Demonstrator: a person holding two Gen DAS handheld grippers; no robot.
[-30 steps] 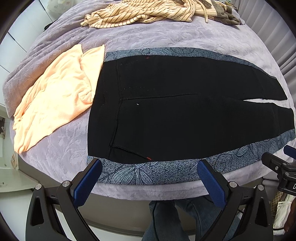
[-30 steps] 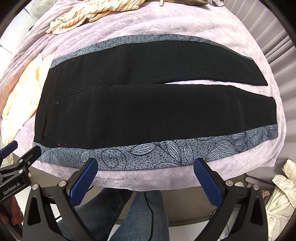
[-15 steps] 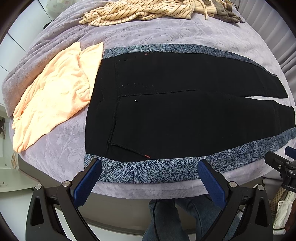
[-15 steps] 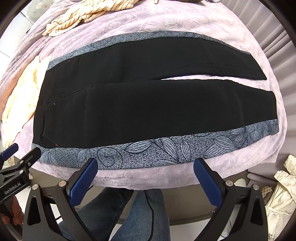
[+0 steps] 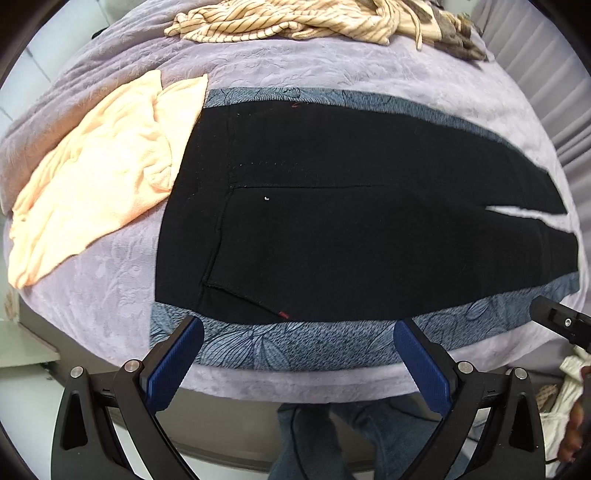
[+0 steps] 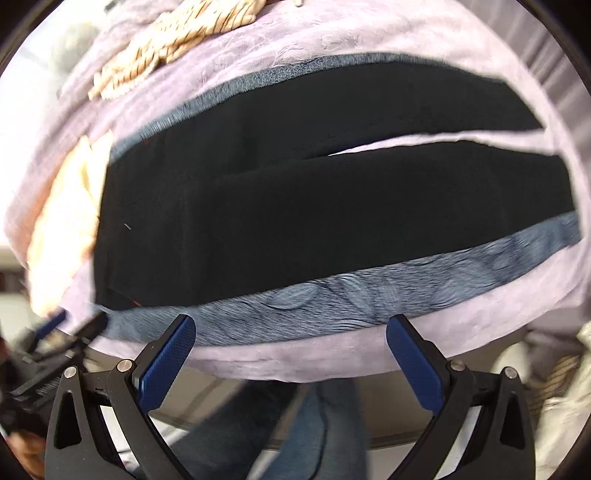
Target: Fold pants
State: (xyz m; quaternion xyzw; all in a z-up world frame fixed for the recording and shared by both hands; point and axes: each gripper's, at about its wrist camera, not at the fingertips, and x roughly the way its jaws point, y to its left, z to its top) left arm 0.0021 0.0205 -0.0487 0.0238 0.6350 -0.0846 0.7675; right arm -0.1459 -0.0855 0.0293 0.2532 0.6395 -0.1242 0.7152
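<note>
Black pants [image 5: 351,236] with grey-blue leaf-print side stripes lie flat on a lilac bedspread [image 5: 314,66], waist to the left and legs to the right. The two legs are slightly apart at the right. My left gripper [image 5: 297,334] is open and empty, just short of the near printed stripe by the waist end. My right gripper [image 6: 291,328] is open and empty over the near stripe at mid-leg; its view of the pants [image 6: 332,214] is motion-blurred. The right gripper's tip also shows in the left wrist view [image 5: 557,321].
A peach garment [image 5: 96,166] lies left of the waistband. A striped beige garment [image 5: 295,20] lies at the far edge. The bed's near edge is right under both grippers; my legs in jeans [image 5: 332,443] stand below it.
Both grippers have moved forward toward the pants' near edge. The right one is moving fast, so its view is blurred. Both stay open.
</note>
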